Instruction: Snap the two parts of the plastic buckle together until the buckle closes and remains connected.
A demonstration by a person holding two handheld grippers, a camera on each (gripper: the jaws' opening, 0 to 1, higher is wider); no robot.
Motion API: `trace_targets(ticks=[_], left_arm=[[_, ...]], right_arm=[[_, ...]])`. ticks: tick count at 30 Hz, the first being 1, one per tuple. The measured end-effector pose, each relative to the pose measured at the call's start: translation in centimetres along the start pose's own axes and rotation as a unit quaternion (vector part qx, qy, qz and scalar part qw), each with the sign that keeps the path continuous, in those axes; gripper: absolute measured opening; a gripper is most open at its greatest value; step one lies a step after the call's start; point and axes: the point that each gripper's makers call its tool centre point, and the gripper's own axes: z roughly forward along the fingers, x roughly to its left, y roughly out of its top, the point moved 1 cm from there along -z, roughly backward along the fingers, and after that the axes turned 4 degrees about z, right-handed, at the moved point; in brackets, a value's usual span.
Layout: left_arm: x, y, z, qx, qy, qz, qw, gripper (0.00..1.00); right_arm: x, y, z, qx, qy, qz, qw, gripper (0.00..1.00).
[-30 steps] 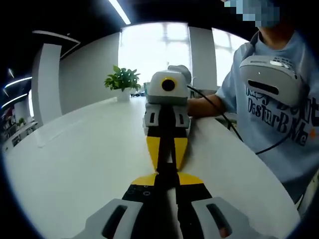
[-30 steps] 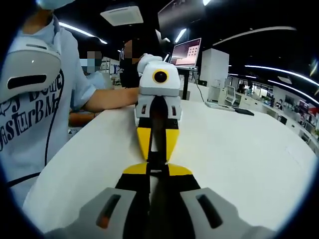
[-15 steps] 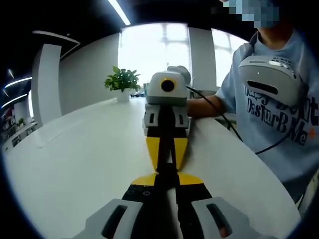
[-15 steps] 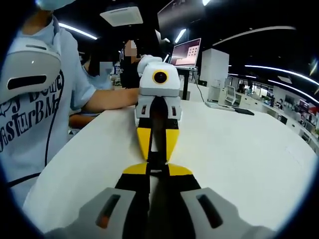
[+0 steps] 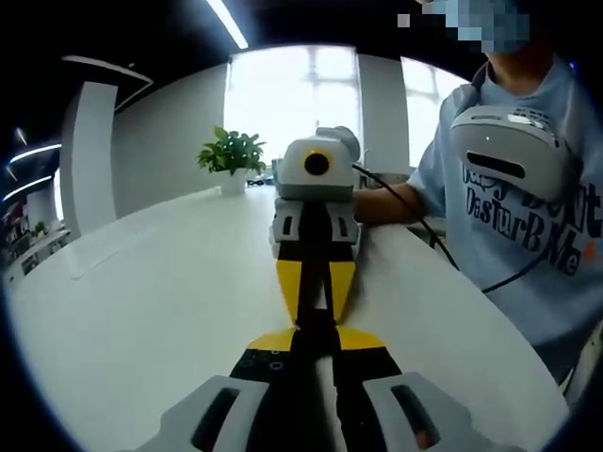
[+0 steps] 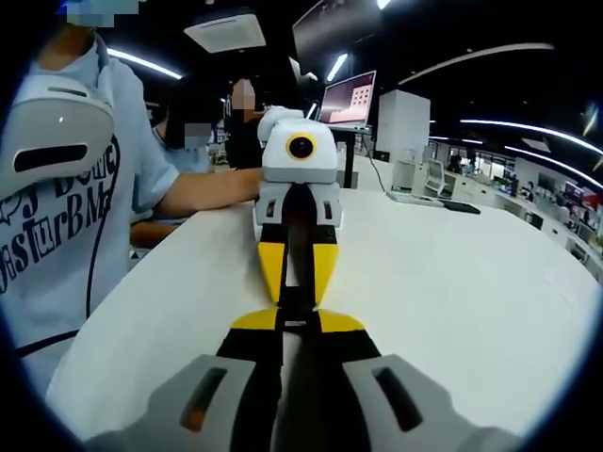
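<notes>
Buckle (image 5: 315, 315) spans tip to tip between left tool (image 5: 315, 337) and right tool (image 6: 296, 318), both pinching it.

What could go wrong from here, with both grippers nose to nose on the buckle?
1. The black buckle sits mostly hidden between the tips of the left gripper and the right gripper, so I cannot tell whether it has latched. Letting go now might leave it unconnected.
2. The yellow tips nearly meet. Pushing further may knock jaw against jaw instead of seating the parts.
3. If either grip slips, a part could drop to the white table.
</notes>
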Motion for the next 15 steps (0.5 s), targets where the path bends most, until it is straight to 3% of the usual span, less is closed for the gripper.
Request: trace_targets(ticks=[15], left_arm=[[-0.02, -0.02, -0.17, -0.002, 0.002, 0.010, 0.9999, 0.12]], right_arm=[[-0.34, -0.04, 0.08, 0.000, 0.003, -0.005, 1.0000, 0.11]])
